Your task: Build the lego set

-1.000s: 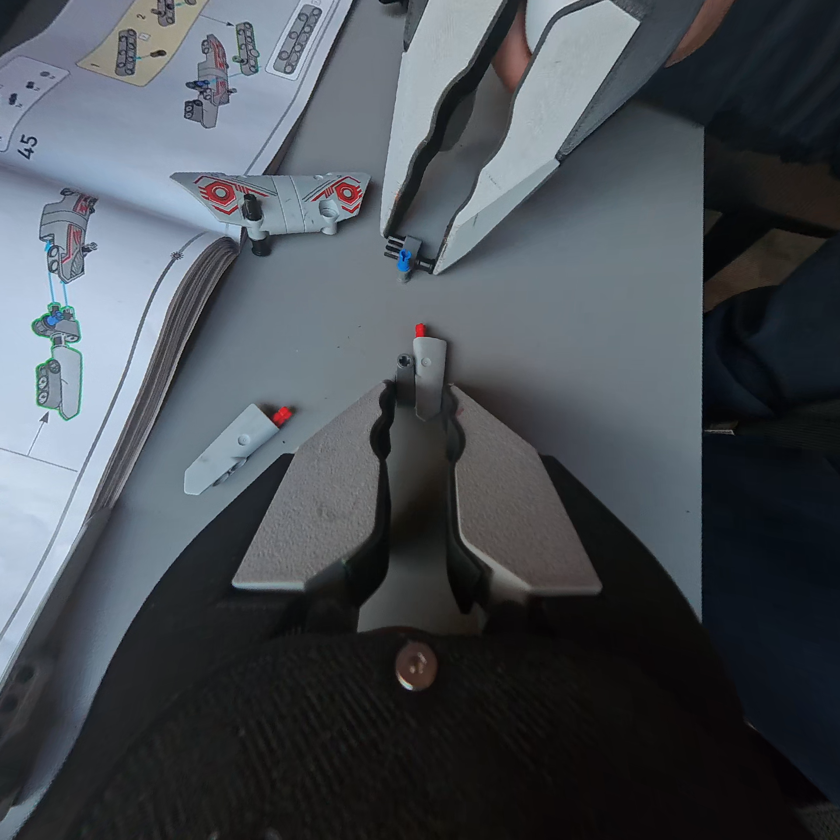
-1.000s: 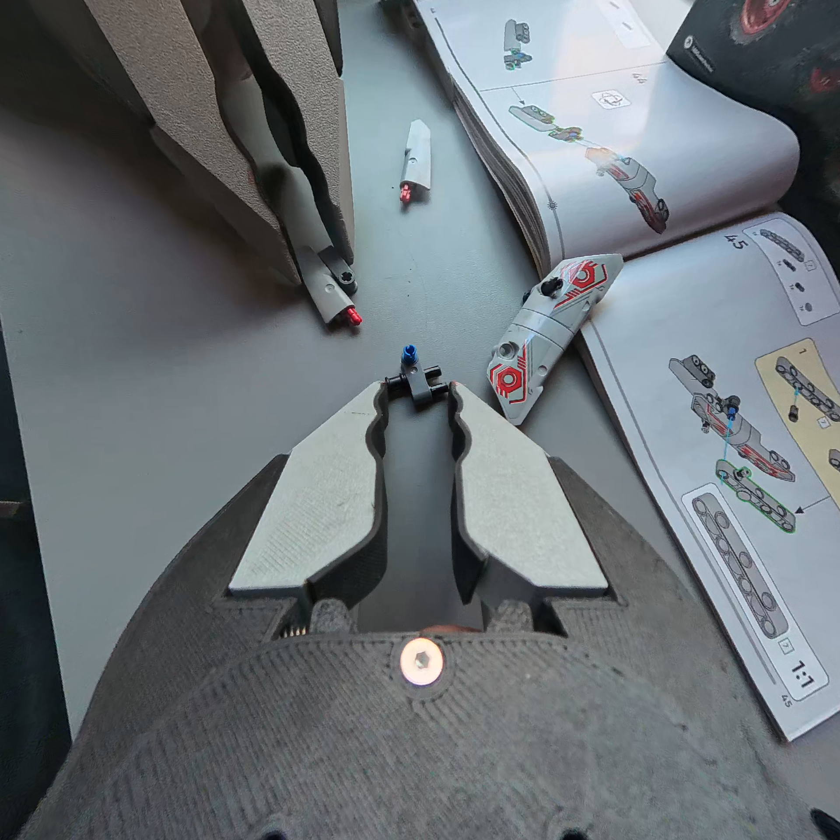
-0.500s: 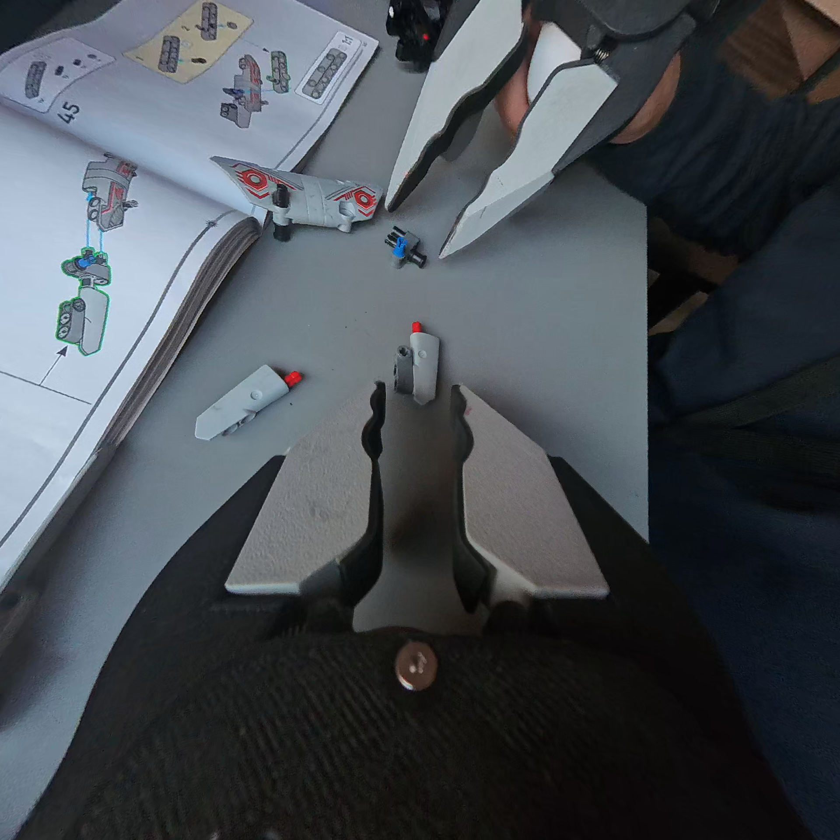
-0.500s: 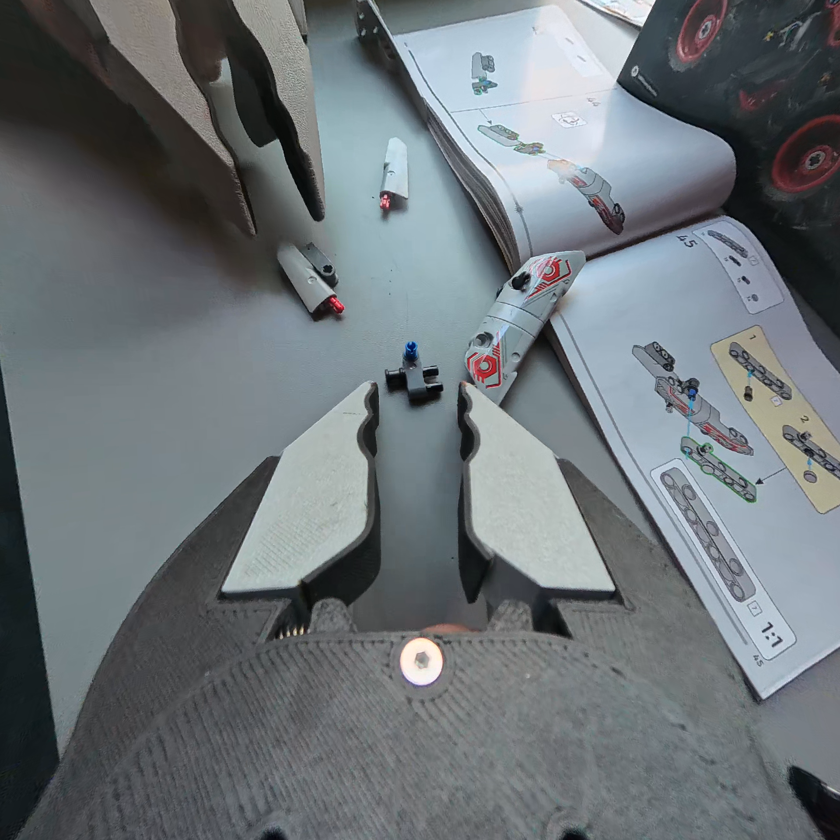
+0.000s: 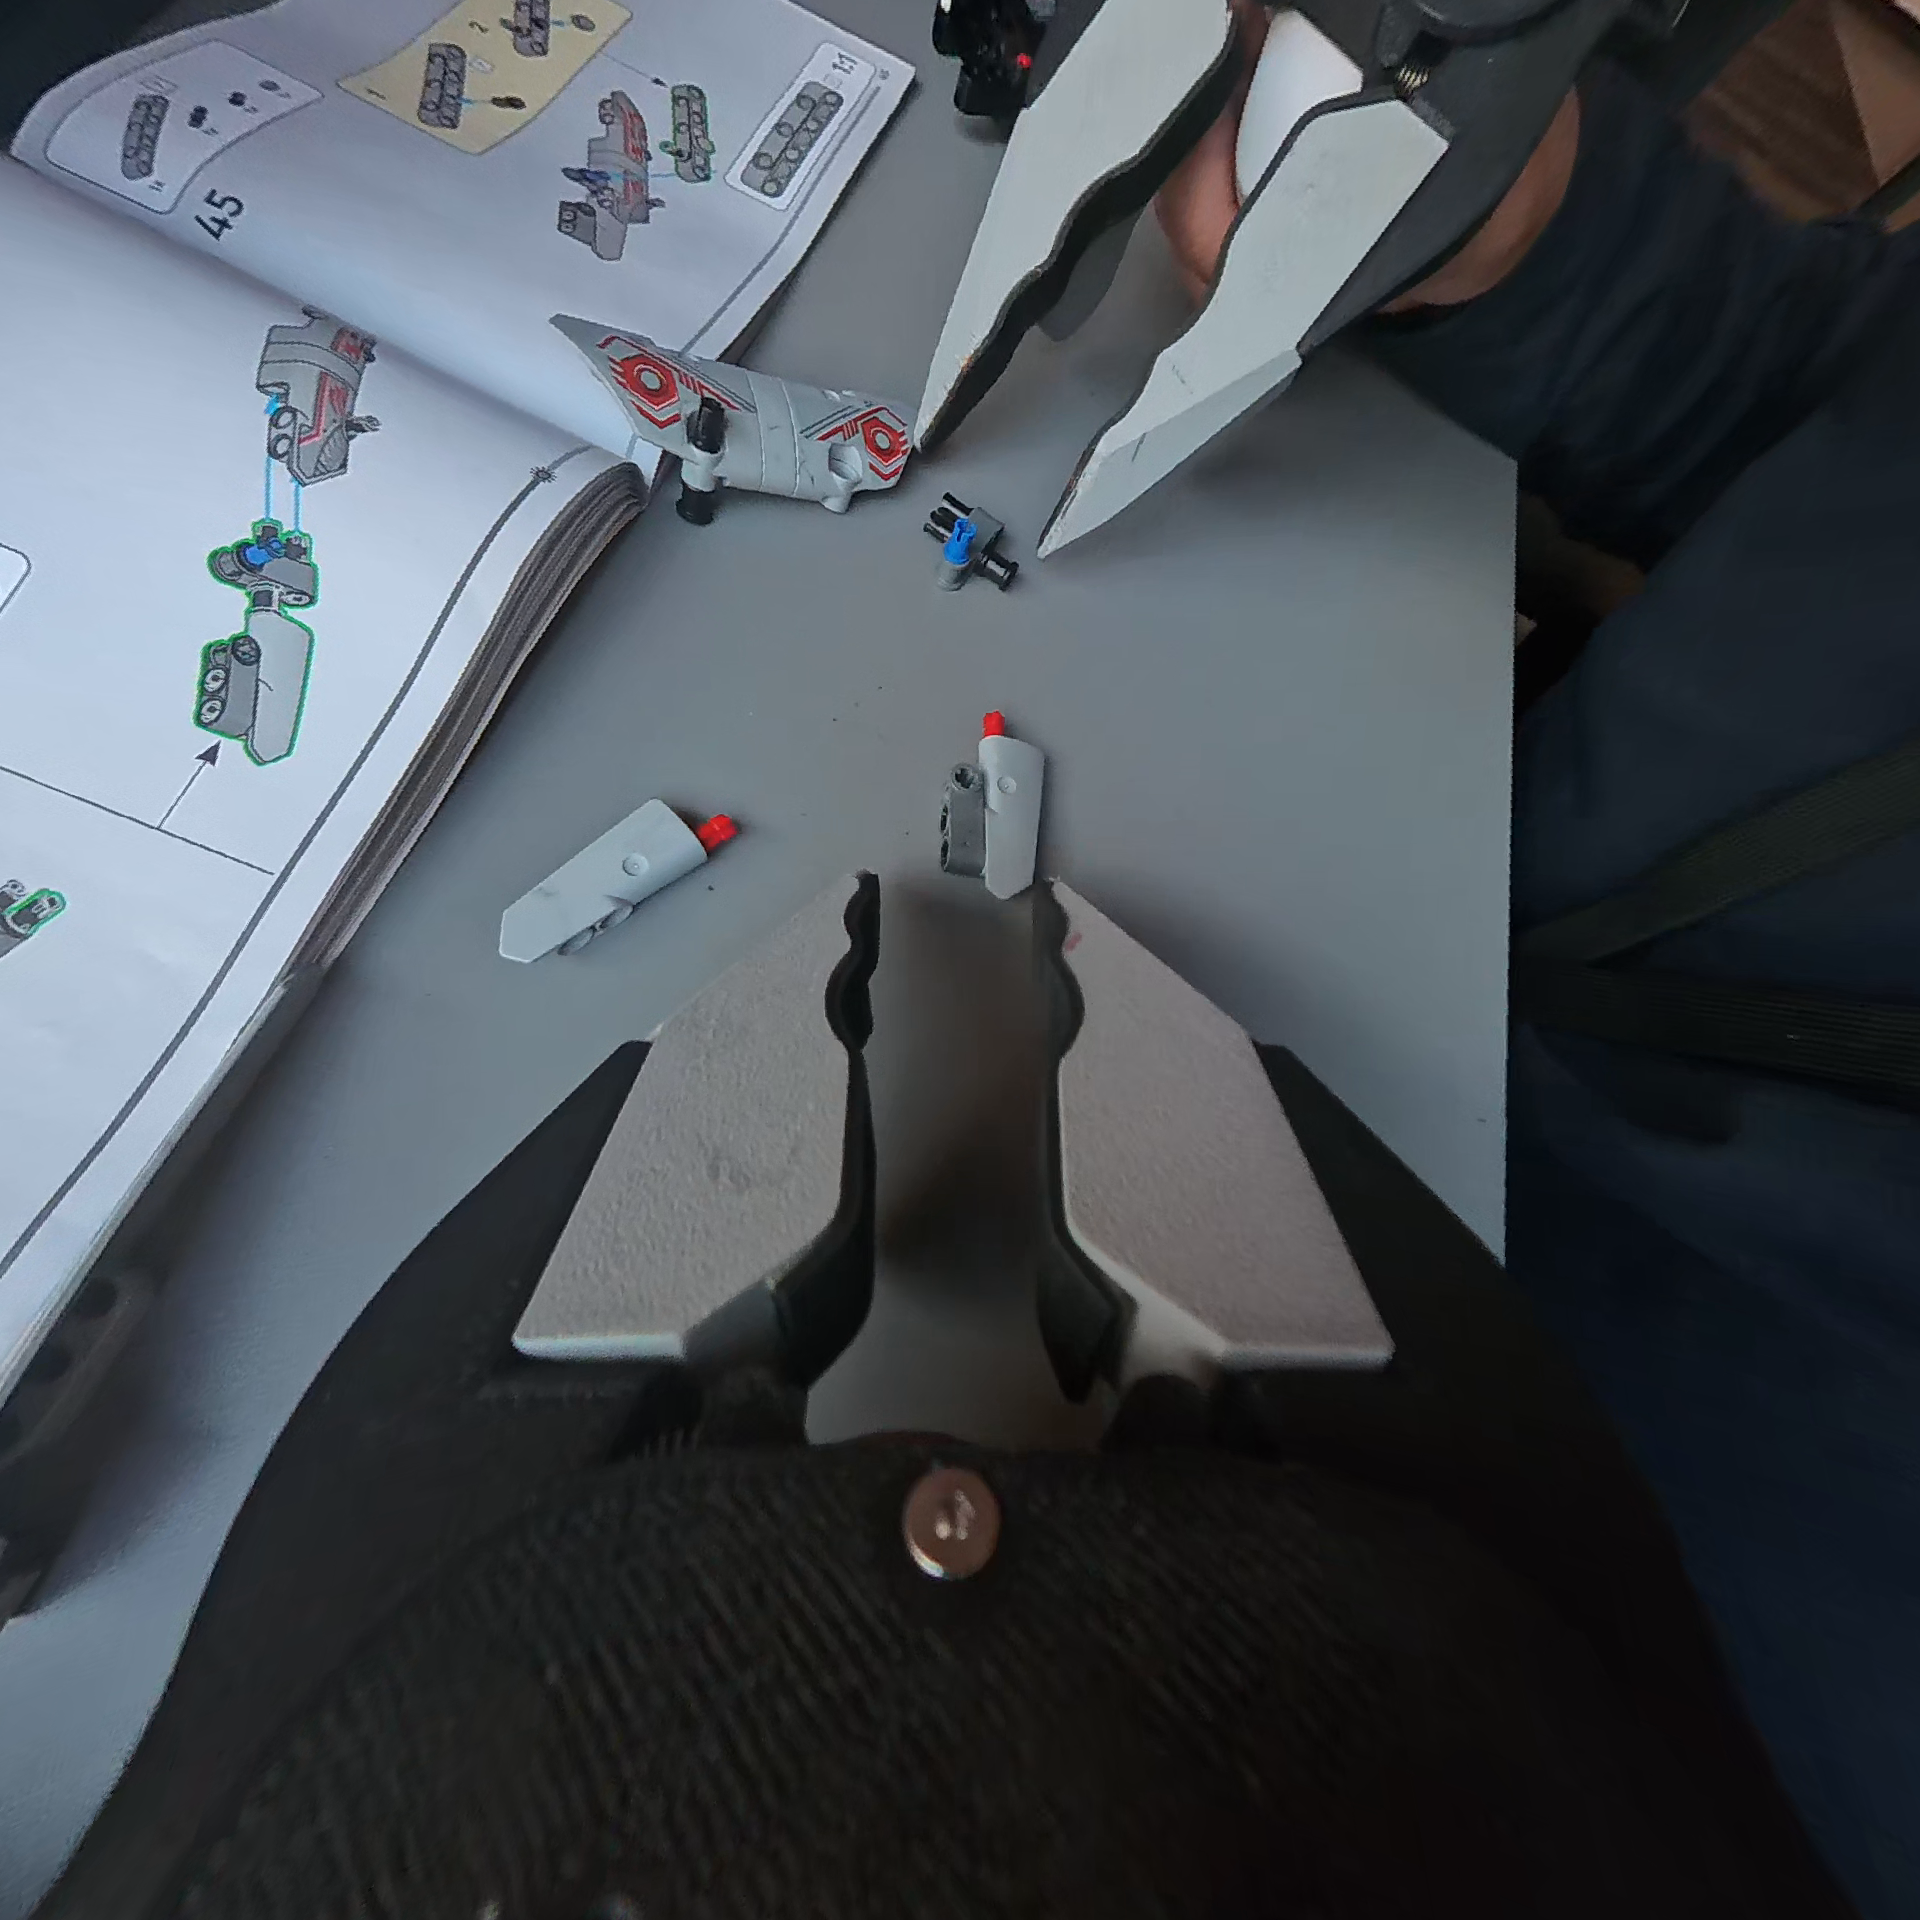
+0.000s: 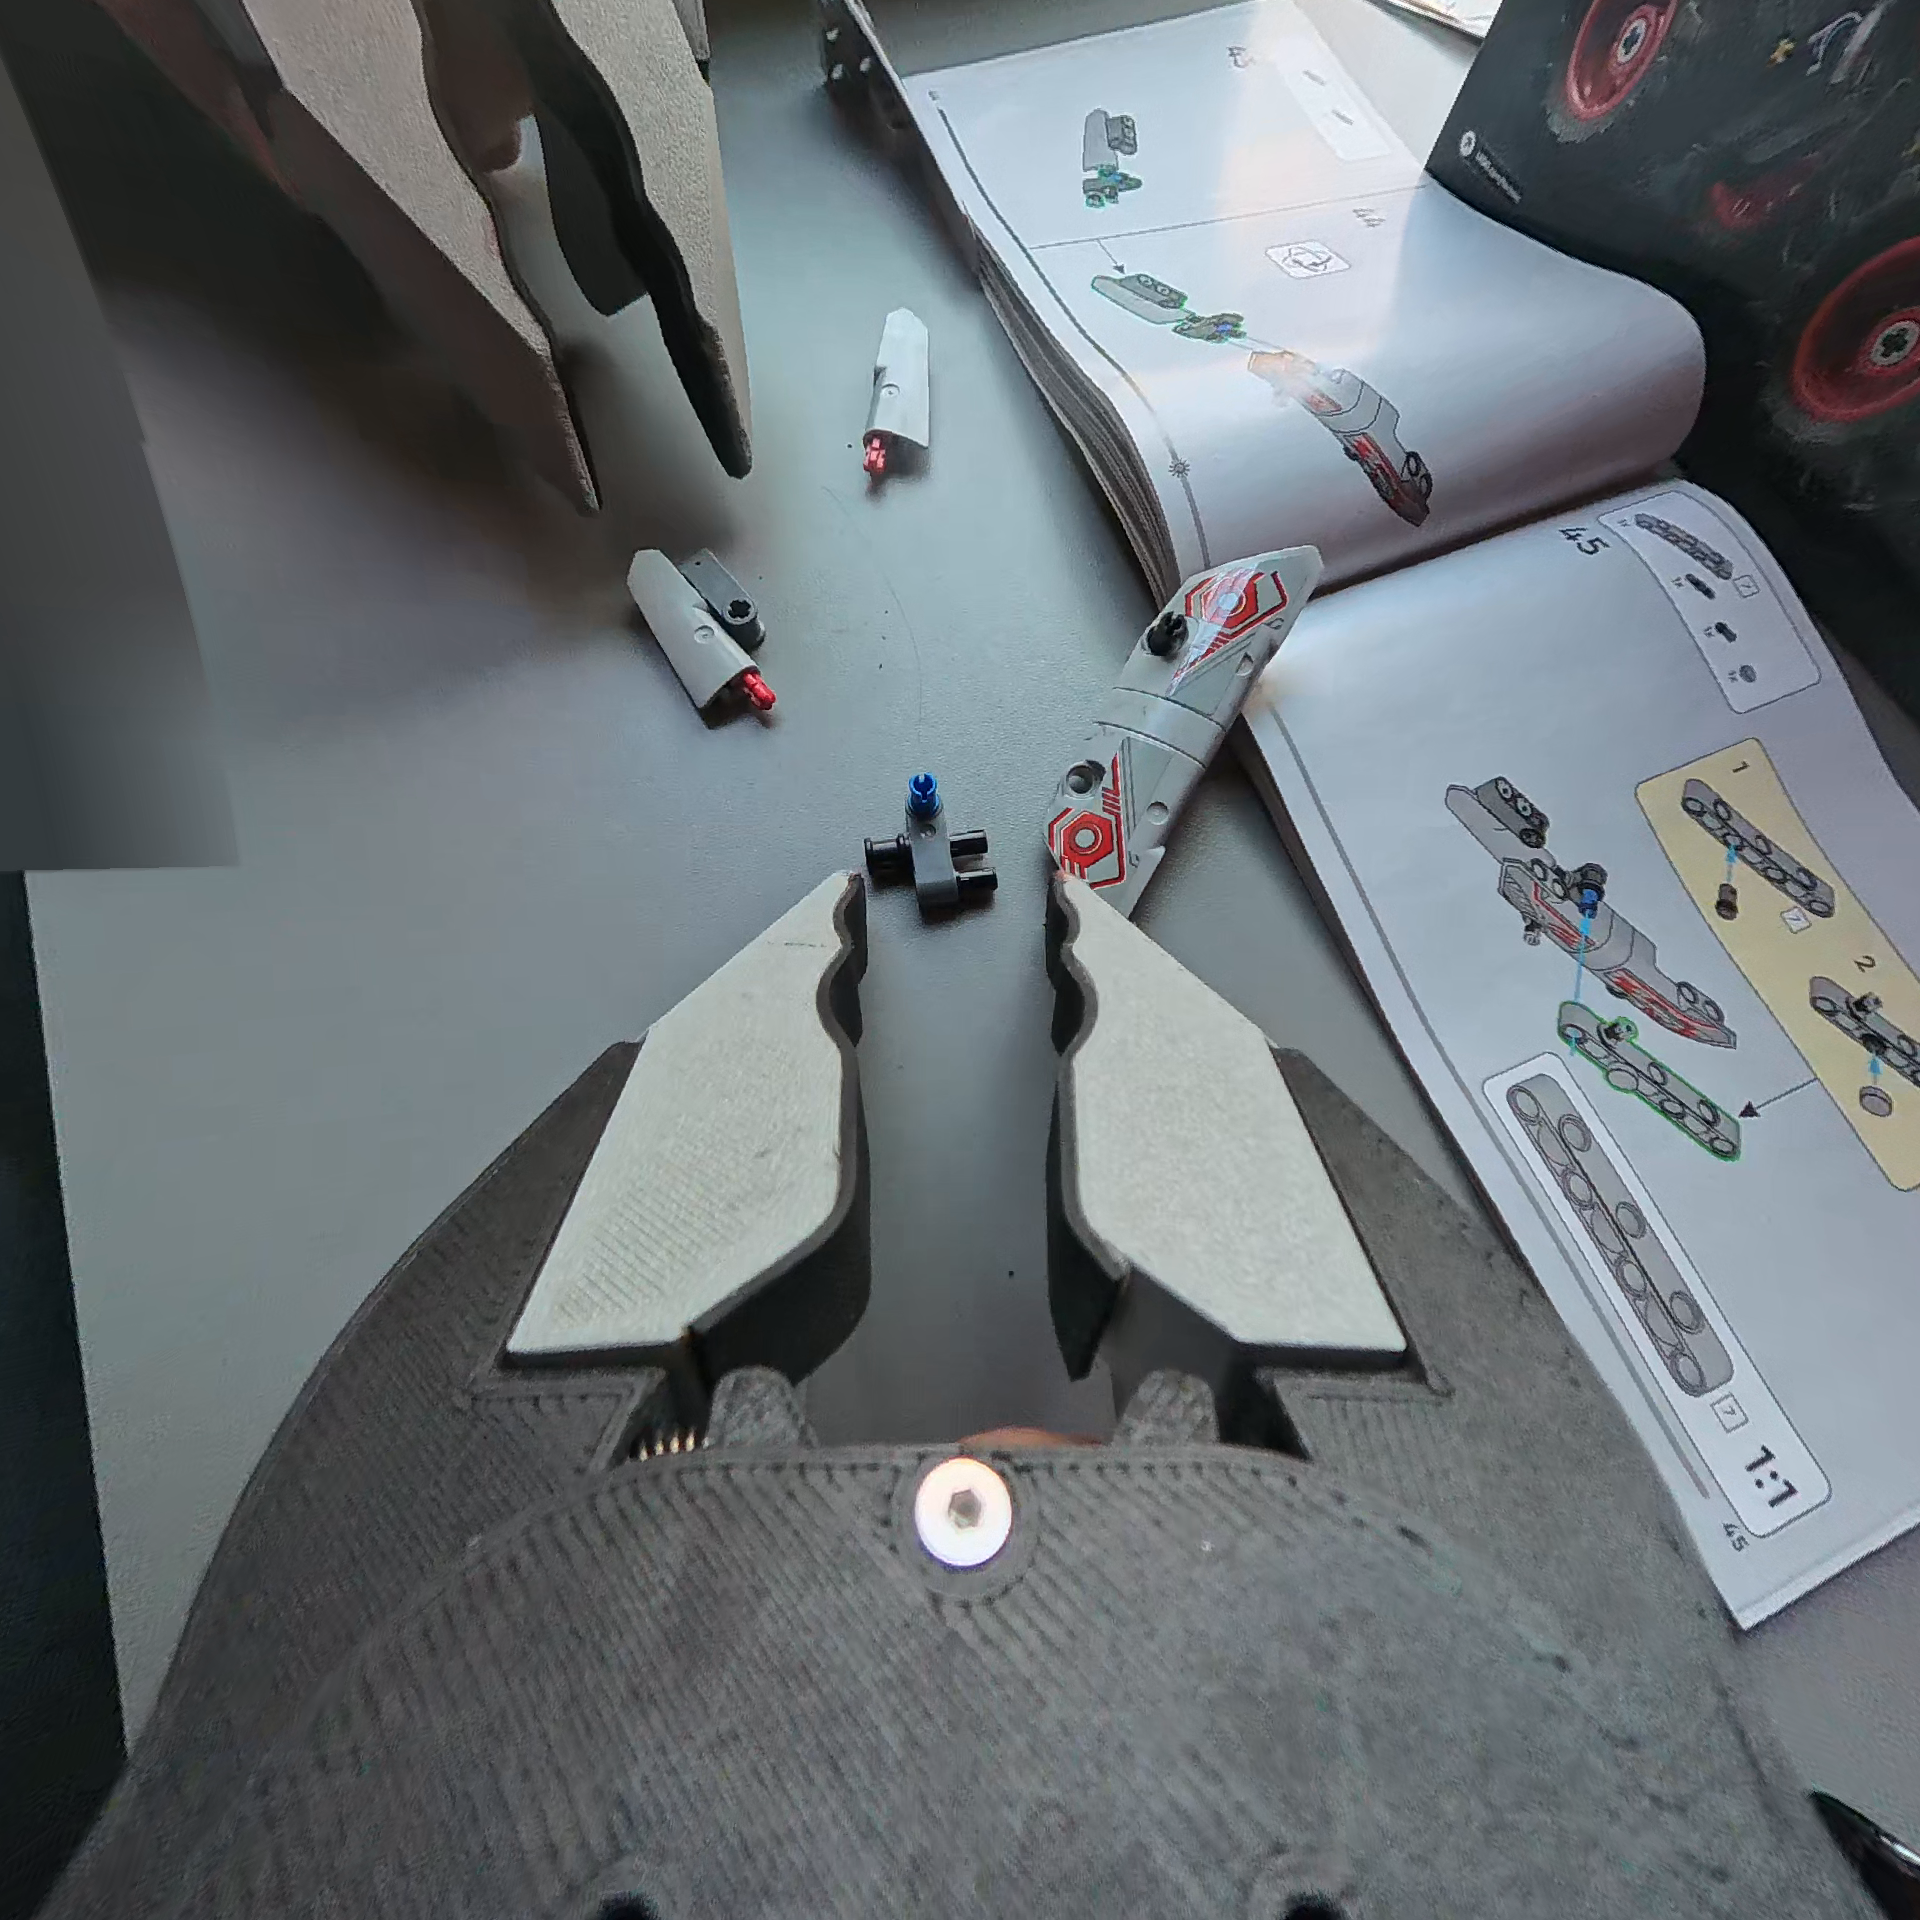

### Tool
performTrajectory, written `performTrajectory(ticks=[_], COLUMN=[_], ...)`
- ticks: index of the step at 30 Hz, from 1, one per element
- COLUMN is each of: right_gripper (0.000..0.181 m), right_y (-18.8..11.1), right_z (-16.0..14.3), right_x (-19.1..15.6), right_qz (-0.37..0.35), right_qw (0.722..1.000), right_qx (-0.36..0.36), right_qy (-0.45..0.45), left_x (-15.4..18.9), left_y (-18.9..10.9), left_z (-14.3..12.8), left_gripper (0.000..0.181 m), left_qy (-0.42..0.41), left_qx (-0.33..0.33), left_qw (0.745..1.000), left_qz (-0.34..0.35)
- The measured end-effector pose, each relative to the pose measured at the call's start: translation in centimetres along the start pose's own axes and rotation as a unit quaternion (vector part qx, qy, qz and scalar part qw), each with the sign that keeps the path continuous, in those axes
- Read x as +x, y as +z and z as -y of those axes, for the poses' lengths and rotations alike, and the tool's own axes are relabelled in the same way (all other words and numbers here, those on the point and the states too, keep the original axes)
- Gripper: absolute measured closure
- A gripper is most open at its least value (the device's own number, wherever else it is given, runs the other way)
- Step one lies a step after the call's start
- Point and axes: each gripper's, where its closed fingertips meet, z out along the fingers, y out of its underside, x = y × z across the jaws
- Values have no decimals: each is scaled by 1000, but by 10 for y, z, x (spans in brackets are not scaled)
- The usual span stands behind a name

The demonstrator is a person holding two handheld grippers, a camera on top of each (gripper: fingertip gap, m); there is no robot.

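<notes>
My left gripper (image 5: 954, 883) is open and empty, just behind a small grey panel with a red pin and a dark connector (image 5: 995, 814) lying on the grey table; this piece shows in the right wrist view too (image 6: 701, 631). My right gripper (image 6: 954, 881) is open and empty, just behind a dark grey connector with a blue pin and black pins (image 6: 932, 848), also visible in the left wrist view (image 5: 969, 542). A second grey panel with a red pin (image 5: 613, 880) lies to the left. A grey curved panel with red markings (image 5: 758, 416) rests against the booklet.
An open instruction booklet (image 5: 260, 436) covers the table's left side in the left wrist view and the right side in the right wrist view (image 6: 1507, 831). A dark box with red wheels pictured (image 6: 1714, 208) stands behind it. The table edge (image 5: 1509, 831) runs along the right. The tips of one gripper are about 10 cm away from the tips of the other.
Both grippers opened and let go of their pieces, which now lie on the table. Both grippers then drew back a little from them.
</notes>
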Motion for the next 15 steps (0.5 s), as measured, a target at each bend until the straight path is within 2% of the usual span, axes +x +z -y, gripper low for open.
performTrajectory(ticks=[15], right_gripper=[149], right_y=[1], right_z=[0], right_x=[-5], right_qz=[10], right_qw=[1000], right_qx=[-3], right_qy=[-14], left_x=[2], left_y=[3], left_z=[-3], left_gripper=[156], left_qy=[16], left_qx=[-14], left_qw=[1000], left_qz=[4])
